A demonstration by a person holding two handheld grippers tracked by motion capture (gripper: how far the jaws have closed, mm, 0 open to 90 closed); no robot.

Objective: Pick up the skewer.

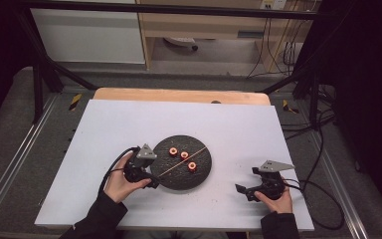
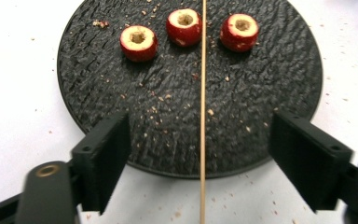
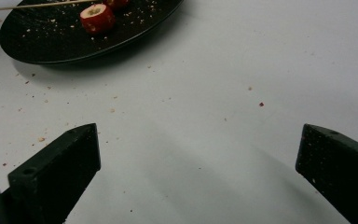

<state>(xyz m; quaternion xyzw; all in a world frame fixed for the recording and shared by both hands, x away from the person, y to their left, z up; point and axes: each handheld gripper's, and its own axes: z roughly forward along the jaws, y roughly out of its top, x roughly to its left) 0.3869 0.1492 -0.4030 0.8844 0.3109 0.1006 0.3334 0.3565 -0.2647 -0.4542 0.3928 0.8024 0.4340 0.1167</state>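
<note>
We see the left claw [image 2: 200,154] spread astride the skewer [image 2: 203,116], aligned to pinch it; cored fruits [image 2: 185,24] await on the plate [image 2: 98,102]. The right claw [image 3: 198,168] idles spread above the table [image 3: 223,93].

The plate [image 2: 121,107] is black with a rough, bark-like texture. Three fruits [image 2: 138,43] are red with pale cream tops. The skewer [image 2: 203,116] is light tan. The surface [image 1: 258,129] is white, flecked with reddish-brown crumbs.

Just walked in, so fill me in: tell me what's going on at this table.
A person holds a gripper in each hand. The left gripper sits at the edge of a black plate, jaws open astride a wooden skewer lying across it. Three cored red fruits sit on the plate, unskewered. The right gripper rests open over bare table.
</note>
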